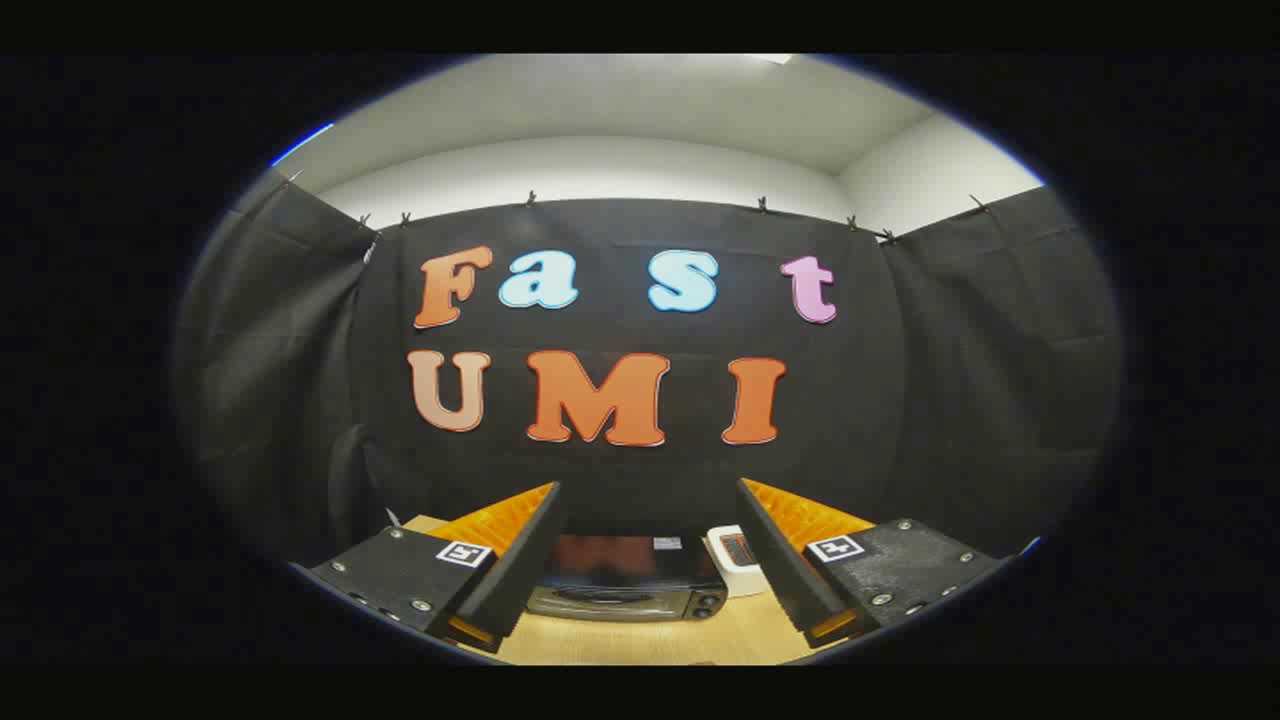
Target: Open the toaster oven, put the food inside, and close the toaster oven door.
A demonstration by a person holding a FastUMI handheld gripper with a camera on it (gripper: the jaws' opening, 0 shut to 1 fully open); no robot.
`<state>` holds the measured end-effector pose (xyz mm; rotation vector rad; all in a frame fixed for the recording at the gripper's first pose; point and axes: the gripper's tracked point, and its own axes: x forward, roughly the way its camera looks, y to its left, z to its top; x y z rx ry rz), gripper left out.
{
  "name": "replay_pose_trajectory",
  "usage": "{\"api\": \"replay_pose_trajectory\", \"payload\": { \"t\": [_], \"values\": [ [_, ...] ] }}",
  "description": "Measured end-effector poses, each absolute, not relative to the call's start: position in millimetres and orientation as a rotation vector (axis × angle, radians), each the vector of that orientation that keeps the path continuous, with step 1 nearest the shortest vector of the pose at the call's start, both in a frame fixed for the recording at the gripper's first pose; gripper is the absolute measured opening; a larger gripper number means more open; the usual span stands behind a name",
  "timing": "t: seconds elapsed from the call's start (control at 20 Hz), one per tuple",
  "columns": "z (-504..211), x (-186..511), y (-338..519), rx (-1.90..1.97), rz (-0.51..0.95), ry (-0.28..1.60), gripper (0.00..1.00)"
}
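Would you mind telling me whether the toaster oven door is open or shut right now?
Shut: the toaster oven shows its glass door upright and flush with the front, beyond the open gripper, whose jaws hold nothing.

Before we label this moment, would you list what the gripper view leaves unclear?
- Food: a small white object sits right of the toaster oven, partly behind a finger; too small to identify.
- Toaster oven door: looks closed; the glass is blurred, so its inside is unreadable.
- Oven's left side: hidden behind the open tongs' finger.
- Table: mostly hidden behind the fingers.
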<state>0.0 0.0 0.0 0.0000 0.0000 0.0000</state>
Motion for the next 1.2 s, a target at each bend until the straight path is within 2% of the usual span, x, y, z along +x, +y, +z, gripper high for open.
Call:
{"api": "replay_pose_trajectory", "payload": {
  "t": [1.2],
  "values": [
    [-13, 9, 8, 0.0, 0.042, 0.025, 0.99]
  ]
}}
